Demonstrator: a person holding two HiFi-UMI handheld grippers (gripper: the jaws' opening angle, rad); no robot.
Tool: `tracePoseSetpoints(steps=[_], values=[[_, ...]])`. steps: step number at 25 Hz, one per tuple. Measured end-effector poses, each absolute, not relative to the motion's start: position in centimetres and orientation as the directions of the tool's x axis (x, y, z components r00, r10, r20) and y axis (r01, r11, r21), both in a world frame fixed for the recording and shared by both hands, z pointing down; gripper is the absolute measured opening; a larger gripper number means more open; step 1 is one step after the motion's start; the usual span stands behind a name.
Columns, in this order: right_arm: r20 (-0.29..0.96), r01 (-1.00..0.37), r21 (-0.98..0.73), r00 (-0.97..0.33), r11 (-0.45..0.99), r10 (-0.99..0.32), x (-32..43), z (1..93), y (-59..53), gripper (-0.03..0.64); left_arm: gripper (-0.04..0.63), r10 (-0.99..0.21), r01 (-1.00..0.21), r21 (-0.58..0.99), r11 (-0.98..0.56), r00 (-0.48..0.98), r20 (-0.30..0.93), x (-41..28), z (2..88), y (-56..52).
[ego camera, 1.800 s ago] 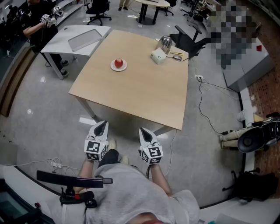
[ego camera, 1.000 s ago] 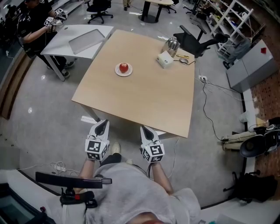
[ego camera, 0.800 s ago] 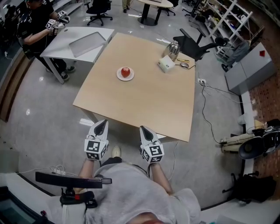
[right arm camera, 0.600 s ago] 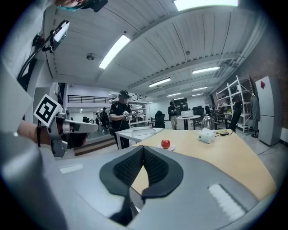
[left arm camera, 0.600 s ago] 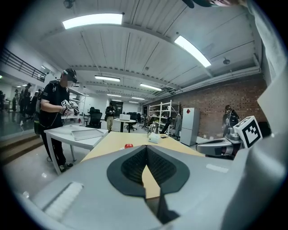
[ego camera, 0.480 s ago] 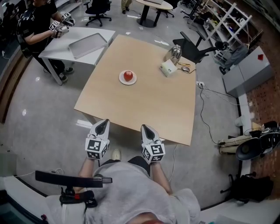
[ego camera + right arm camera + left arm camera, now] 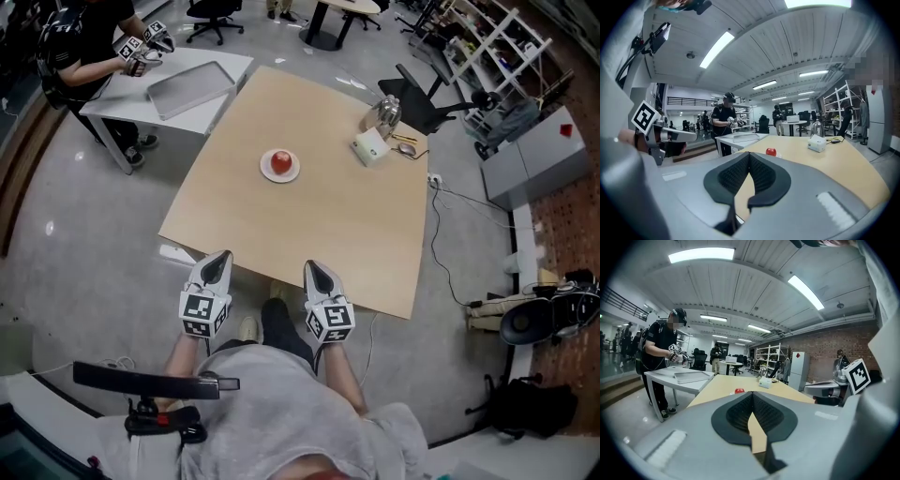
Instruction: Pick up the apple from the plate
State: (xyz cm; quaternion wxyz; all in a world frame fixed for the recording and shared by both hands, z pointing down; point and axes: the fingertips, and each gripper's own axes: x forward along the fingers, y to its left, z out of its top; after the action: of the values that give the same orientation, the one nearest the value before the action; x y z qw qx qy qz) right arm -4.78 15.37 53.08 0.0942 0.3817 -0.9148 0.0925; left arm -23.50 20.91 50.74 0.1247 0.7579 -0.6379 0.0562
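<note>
Up by the table (image 7: 309,234) I'm closer than a second ago, left gripper (image 7: 221,257) and right gripper (image 7: 312,268) clenched empty, apple (image 7: 280,161) on its plate (image 7: 266,172) still out of reach.

A grey glossy floor (image 7: 84,253) surrounds the square wooden worktop (image 7: 309,234); a white table (image 7: 111,101) stands at 11 o'clock, shelving (image 7: 497,42) at 1 o'clock, strip lights (image 7: 701,255) overhead.

- Left gripper (image 7: 221,258) pointed forward, slightly downward — jaws together, nothing between them.
- Right gripper (image 7: 313,268) was level beside it, parallel, jaws likewise closed and empty.
</note>
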Motion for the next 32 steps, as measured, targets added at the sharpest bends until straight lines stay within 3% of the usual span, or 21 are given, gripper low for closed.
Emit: tracePoseSetpoints(steps=[11,32], values=[[0.255,-0.673,-0.098,-0.729,0.733,-0.635,-6.5,50.8,11.3,0.006,0.020,-0.956,-0.990,0.110,-0.091,0.118,0.268,-24.7,48.1,18.9],[0.365,-0.604,-0.120,-0.765,0.788,-0.531,-13.1,58.3,-3.0,0.030,0.020,-0.916,-0.984,0.174,0.039,0.035,0.401,-28.6,55.5,11.0]])
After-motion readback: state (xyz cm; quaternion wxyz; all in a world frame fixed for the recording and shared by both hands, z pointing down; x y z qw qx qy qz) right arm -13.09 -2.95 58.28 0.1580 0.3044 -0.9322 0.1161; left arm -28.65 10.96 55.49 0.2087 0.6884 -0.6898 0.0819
